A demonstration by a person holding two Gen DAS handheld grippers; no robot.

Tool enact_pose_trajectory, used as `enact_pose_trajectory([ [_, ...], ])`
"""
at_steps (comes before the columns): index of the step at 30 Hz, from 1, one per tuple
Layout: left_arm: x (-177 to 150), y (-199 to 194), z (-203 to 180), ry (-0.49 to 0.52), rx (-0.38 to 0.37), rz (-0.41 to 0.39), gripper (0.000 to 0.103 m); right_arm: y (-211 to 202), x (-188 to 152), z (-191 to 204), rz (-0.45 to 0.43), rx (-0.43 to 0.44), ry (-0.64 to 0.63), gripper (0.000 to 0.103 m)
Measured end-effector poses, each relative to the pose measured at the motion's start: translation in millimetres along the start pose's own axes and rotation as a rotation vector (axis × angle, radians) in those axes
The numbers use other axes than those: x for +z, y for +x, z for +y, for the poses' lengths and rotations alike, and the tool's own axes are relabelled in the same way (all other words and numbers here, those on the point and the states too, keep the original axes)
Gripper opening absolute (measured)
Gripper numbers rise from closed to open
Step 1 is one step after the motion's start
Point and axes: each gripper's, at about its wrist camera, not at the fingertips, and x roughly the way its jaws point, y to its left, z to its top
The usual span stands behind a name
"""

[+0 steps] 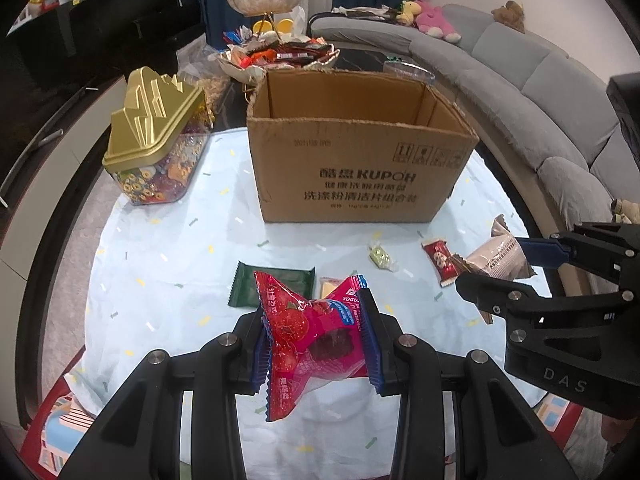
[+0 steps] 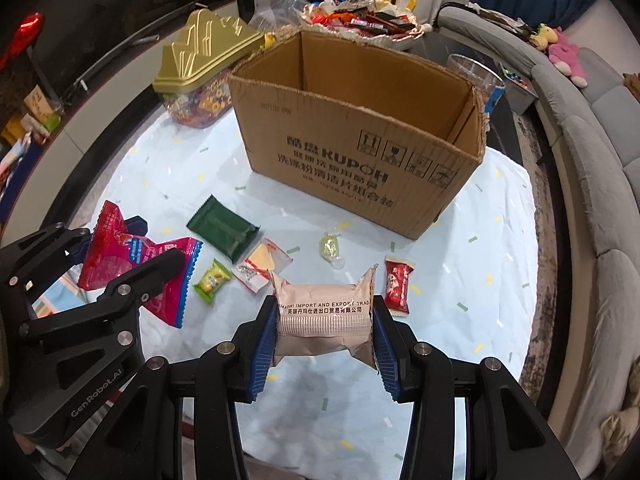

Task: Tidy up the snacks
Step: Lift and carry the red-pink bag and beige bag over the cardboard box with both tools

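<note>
Pale blue tablecloth [image 2: 500, 208] with confetti marks covers the work surface; a grey sofa [image 1: 560, 92] curves along the right side. An open cardboard box [image 1: 360, 152] stands at the far centre, flaps removed, its top fully accessible, so it is judged the collection point for loose snacks.

Left gripper [image 1: 316, 332] is clenched on a red strawberry packet [image 1: 308, 336], which bulges above and below the pads, raised off the cloth at the near edge. Right gripper [image 2: 325, 316] is clenched on a beige wrapped cake [image 2: 324, 312], gripped across its short ends and held level, also clear of the cloth.

Remaining on the cloth between grippers and box: a dark green packet [image 2: 220, 230], a yellow wafer pack [image 2: 262, 266], a small green candy [image 2: 212, 280], a pale green sweet [image 2: 331, 248] and a red candy [image 2: 398, 284].

A gold-lidded jar [image 1: 156, 140] stands left of the box, well apart. Approach to the box's near rim appears unobstructed; both packets must rise above that rim.
</note>
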Motion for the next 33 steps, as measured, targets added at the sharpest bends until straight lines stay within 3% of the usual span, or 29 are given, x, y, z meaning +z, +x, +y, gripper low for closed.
enact_pose_trajectory([
  [33,103,-25,14,-0.027,-0.019,-0.102,0.038,-52,75,-27,-0.157,-0.068,0.09,0.046],
])
